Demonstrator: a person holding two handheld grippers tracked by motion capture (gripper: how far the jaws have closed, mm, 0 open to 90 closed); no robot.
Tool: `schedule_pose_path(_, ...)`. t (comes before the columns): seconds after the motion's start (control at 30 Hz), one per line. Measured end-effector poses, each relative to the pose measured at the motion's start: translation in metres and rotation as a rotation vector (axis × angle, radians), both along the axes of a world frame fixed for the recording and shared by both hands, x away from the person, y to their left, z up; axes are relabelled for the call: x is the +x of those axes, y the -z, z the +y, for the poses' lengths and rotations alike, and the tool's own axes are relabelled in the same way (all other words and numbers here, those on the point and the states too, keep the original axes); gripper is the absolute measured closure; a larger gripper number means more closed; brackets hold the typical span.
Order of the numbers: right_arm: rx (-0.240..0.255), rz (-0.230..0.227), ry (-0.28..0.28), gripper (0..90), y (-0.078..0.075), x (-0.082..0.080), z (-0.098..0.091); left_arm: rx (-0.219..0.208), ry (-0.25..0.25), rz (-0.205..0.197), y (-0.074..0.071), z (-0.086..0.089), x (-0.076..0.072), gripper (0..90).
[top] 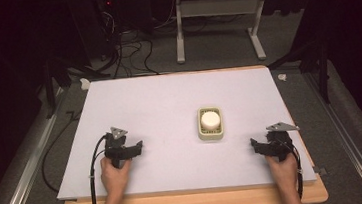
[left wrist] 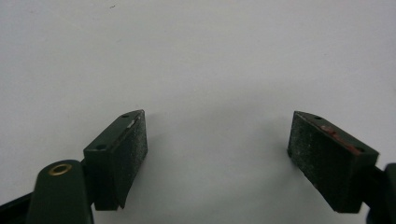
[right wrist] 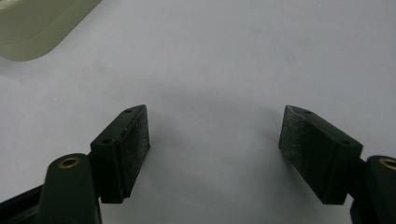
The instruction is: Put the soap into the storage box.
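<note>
Dish (top: pixel 210 125), a rounded-rectangle cream tray bearing a white disc (top: pixel 210 119), sits right of centre on the smooth white tabletop (top: pixel 159 104). Left hand-held gripper (left wrist: pixel 217 140) and right hand-held gripper (right wrist: pixel 214 135) gape wide, empty, at the near edge.

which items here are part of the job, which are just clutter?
In play:
- cream tray with white round block in it
- left tool, open, empty
- right tool, open, empty

Lying about:
- white scrap by the board's far left corner
- white scrap by its far right corner
- floor cables
</note>
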State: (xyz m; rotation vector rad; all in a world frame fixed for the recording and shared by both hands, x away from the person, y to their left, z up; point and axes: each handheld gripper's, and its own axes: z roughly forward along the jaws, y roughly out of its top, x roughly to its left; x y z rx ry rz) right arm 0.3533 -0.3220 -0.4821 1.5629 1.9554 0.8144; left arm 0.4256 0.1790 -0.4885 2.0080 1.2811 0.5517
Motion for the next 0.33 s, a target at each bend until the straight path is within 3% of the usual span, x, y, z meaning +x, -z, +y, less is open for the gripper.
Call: schedule_pose_path(0.33, 0.005, 0.004, 0.001, 25.1, -0.0001, 0.0001, -0.0005, 0.0, 0.0, 0.0, 0.0, 0.0, 0.0, 20.3)
